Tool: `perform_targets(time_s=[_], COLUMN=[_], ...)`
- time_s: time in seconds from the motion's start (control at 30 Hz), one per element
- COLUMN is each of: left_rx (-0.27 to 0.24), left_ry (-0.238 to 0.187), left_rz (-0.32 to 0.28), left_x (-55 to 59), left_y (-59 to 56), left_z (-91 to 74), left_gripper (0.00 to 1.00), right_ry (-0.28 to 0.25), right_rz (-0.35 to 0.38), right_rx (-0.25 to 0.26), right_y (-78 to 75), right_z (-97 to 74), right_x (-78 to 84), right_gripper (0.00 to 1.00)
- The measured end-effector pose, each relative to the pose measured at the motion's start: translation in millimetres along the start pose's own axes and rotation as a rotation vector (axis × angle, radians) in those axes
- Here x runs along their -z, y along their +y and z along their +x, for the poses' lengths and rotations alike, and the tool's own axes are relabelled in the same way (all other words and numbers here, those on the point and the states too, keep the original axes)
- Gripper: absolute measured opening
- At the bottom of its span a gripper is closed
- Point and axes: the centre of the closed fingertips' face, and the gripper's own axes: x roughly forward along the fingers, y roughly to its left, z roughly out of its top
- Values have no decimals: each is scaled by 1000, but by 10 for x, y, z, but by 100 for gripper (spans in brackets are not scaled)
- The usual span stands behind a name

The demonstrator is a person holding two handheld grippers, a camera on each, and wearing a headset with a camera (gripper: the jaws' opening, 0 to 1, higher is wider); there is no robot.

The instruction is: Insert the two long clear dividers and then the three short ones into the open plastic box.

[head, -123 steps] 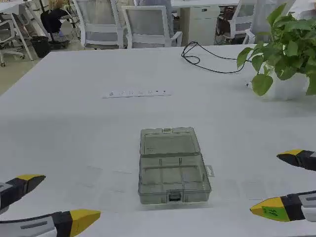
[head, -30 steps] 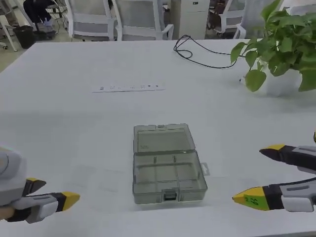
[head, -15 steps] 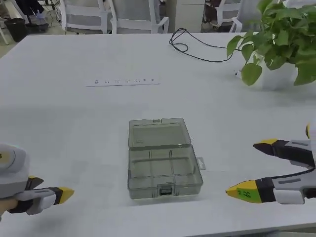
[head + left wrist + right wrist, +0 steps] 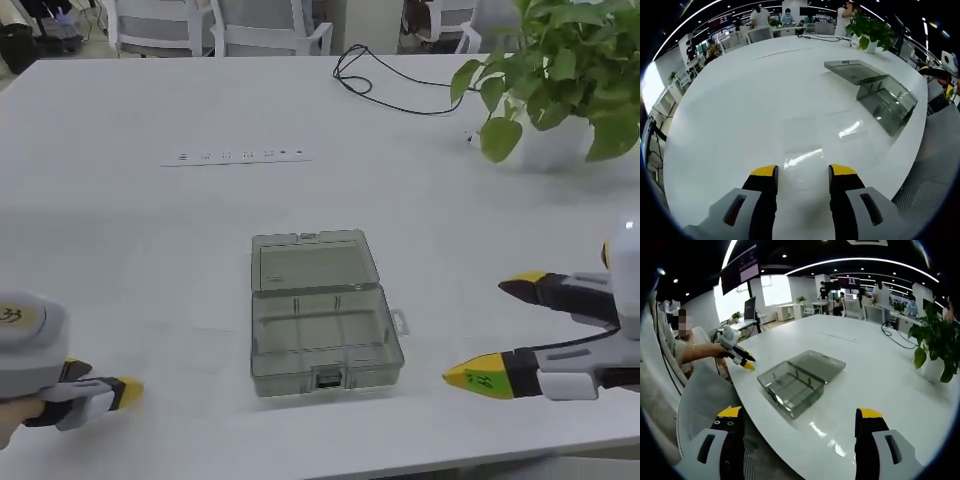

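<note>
I'm holding the yellow-tipped left gripper [image 4: 125, 392] and right gripper [image 4: 490, 330] flanking the open smoky plastic box [image 4: 325, 340] on the white worktop [image 4: 150, 250] — fingers apart on both.

Open office: chairs [image 4: 262, 30], monitor [image 4: 750, 308].

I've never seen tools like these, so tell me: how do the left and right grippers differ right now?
The right gripper's jaws are spread wide; the left gripper's stand closer together. The left gripper hangs left of the box, aimed at clear dividers lying flat on the table; the right gripper sits to the box's right, facing the box. Both have yellow tips, are open and hold nothing.
</note>
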Motion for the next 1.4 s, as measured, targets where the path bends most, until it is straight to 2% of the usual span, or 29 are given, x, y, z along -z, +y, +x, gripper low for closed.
perform_targets(time_s=[0.37, 0.83, 1.4], left_rx=[0, -19, -38], left_ry=[13, 109, 87], left_rz=[1, -23, -54], left_x=[-12, -16, -15], left_y=[-20, -16, -1], left_z=[6, 22, -3], left_gripper=[33, 32, 31], right_ry=[9, 25, 6], right_rz=[6, 5, 56], right_rx=[8, 17, 25], right_y=[-8, -6, -4], right_z=[-2, 28, 71], right_x=[49, 67, -7], right_gripper=[91, 88, 83])
